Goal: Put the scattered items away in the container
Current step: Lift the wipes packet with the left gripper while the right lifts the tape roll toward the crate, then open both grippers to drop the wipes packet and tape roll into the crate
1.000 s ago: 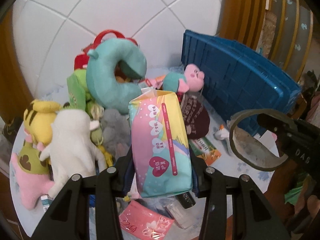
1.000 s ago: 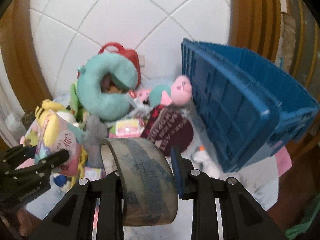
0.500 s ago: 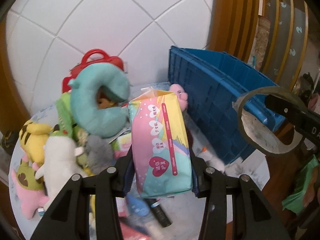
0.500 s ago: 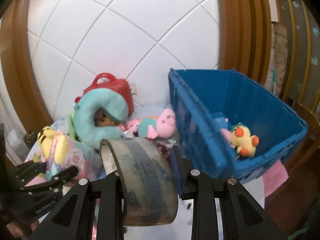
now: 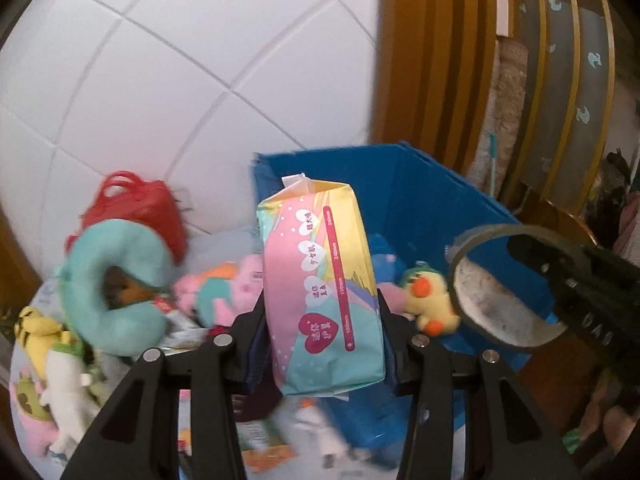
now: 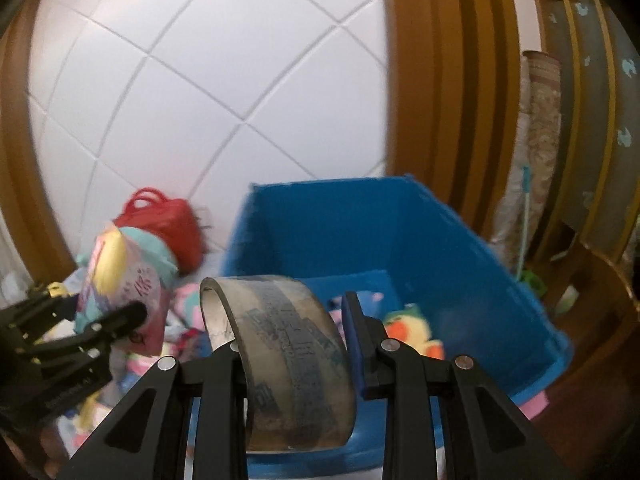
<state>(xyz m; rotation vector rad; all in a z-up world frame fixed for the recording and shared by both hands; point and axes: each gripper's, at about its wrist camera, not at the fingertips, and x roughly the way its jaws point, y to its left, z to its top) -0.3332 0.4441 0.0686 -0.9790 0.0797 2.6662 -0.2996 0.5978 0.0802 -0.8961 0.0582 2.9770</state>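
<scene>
My left gripper (image 5: 320, 320) is shut on a pastel packet (image 5: 320, 280) printed with hearts, held upright in front of the blue crate (image 5: 432, 208). My right gripper (image 6: 296, 332) is shut on a roll of clear tape (image 6: 296, 360), hanging over the near rim of the blue crate (image 6: 400, 232). In the left wrist view the tape roll (image 5: 504, 292) and right gripper (image 5: 536, 264) are at the right, above the crate. In the right wrist view the left gripper (image 6: 100, 304) and packet (image 6: 128, 288) are at the left. A yellow duck plush (image 5: 430, 304) lies inside the crate.
Left of the crate lies a heap of toys: a teal neck pillow (image 5: 112, 280), a red bag (image 5: 136, 208), a pink and teal plush (image 5: 224, 292), and yellow and white plushes (image 5: 60, 352). A white tiled wall stands behind, brown wooden framing (image 6: 440, 80) at the right.
Both grippers have risen and swung right toward the blue crate, carrying the packet and the tape. The crate's inside, with the duck plush, now shows. The toy heap has slid left.
</scene>
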